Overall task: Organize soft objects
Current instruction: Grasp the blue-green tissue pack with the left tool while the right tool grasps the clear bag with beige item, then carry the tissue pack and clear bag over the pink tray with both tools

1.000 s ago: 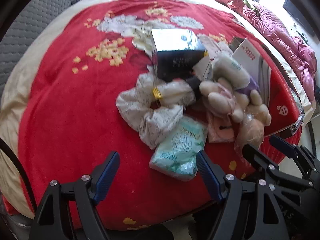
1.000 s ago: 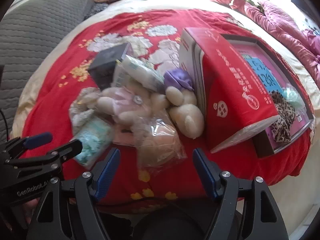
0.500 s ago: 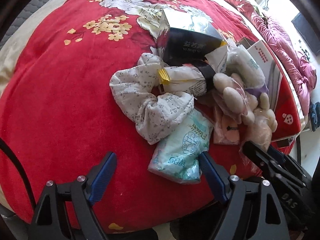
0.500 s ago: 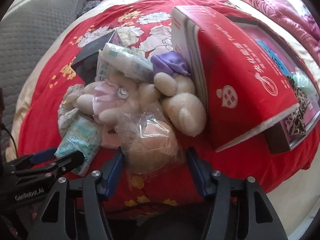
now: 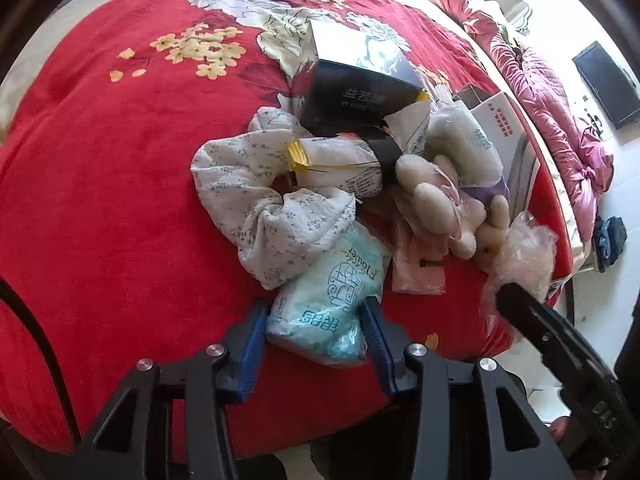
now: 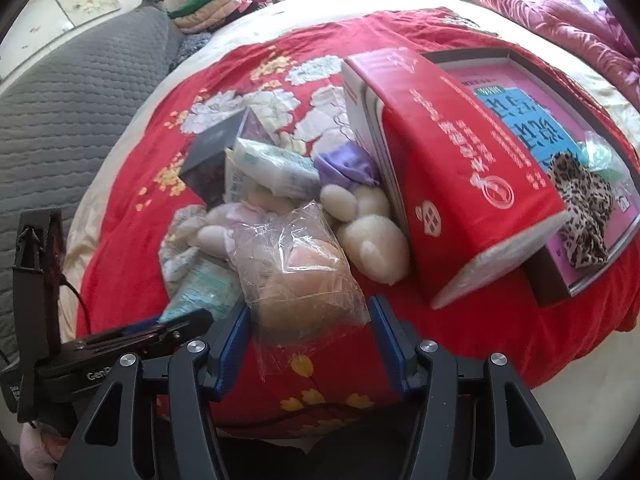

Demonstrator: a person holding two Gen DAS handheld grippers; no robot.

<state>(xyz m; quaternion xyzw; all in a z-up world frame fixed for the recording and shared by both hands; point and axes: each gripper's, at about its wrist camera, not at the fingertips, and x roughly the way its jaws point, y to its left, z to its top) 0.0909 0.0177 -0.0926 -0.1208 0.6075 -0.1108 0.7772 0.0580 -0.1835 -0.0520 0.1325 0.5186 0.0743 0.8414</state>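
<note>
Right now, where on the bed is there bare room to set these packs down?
Bare red blanket lies left of the floral cloth, up to the yellow flower print. Crowded: the pile from black box and plush toy to the red box. Its tray holds a leopard cloth.

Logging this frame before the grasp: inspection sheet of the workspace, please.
Surface: red floral blanket on a bed.
Job's things: teal tissue pack, clear bag, floral cloth, plush toys piled together.
Clutter: dark box; red box leaning on an open tray.
Grippers: left gripper brackets the tissue pack; right gripper brackets the bag; grip not confirmed.
Cables: black cable at left edge.
Surroundings: grey quilted pad, pink quilt.
</note>
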